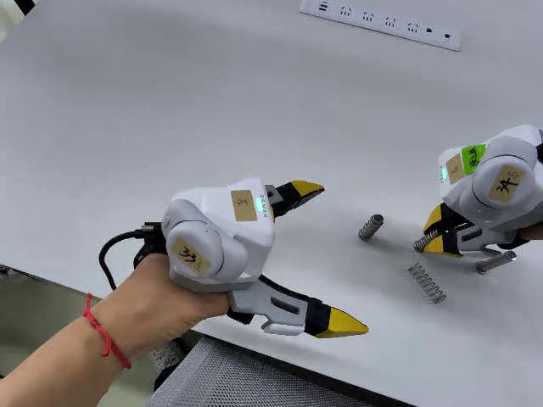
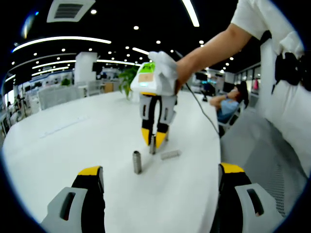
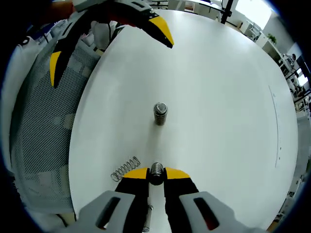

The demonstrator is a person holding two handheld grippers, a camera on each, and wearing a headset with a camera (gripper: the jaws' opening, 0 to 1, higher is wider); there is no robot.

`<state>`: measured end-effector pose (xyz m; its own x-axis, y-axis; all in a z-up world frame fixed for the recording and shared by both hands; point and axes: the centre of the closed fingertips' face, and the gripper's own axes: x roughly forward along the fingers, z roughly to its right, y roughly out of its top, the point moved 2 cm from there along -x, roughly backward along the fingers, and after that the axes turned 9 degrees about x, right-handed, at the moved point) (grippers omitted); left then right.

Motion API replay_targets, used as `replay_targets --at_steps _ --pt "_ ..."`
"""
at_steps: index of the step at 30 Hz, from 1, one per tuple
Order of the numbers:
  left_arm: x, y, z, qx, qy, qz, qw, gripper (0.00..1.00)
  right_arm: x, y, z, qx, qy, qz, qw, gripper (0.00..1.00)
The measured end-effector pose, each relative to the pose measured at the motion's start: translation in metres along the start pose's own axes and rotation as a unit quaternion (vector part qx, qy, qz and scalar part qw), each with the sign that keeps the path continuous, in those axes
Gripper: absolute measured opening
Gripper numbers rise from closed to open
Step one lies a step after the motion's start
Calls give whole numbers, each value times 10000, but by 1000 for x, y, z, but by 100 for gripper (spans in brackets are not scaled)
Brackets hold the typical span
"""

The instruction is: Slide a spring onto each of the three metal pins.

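Observation:
On the white table (image 1: 170, 102), one metal pin (image 1: 371, 226) stands upright with a spring around it, also seen as the pin (image 2: 137, 161) and the pin (image 3: 160, 112). My right gripper (image 1: 434, 237) is shut on a second pin (image 3: 156, 171) with coils around it, its end on the table. A loose spring (image 1: 427, 282) lies next to it, the spring (image 3: 125, 168). A bare pin (image 1: 495, 261) lies flat under the right gripper. My left gripper (image 1: 327, 254) is open wide and holds nothing, left of the standing pin.
A white power strip (image 1: 382, 21) lies at the far edge of the table. The near table edge runs just under the left gripper, with a grey mesh chair (image 1: 221, 377) below it. A person sits in the background of the left gripper view.

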<state>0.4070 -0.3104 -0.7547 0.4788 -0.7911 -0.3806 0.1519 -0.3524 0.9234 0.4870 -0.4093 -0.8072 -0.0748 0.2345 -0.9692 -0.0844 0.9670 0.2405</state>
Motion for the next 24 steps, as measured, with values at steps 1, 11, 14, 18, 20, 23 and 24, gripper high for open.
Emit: replay_targets --at_steps 1,11,14,18,20,23,24 --pt "0 -2 1 16 -8 -30 10000 99 1 0 1 12 9 28 10000 13" --pt "-5 -8 0 -39 14 -124 9999 99 1 1 4 82 -15 167 9998 19" --pt "-7 -9 -1 -10 29 -173 9998 98 -5 4 4 176 -31 284 9994 21" --pt "-11 -9 -1 -12 43 -192 9998 98 -20 9 0 304 -88 523 9981 23" --pt "-12 -9 -1 -1 44 -223 9997 99 -28 12 -1 391 -142 675 9969 25" --pt "-13 -9 0 20 46 -274 9996 99 -44 17 -4 648 -201 1039 9923 28" --pt "-14 -9 0 27 46 -286 9996 98 -48 18 -5 694 -223 1132 9909 29"
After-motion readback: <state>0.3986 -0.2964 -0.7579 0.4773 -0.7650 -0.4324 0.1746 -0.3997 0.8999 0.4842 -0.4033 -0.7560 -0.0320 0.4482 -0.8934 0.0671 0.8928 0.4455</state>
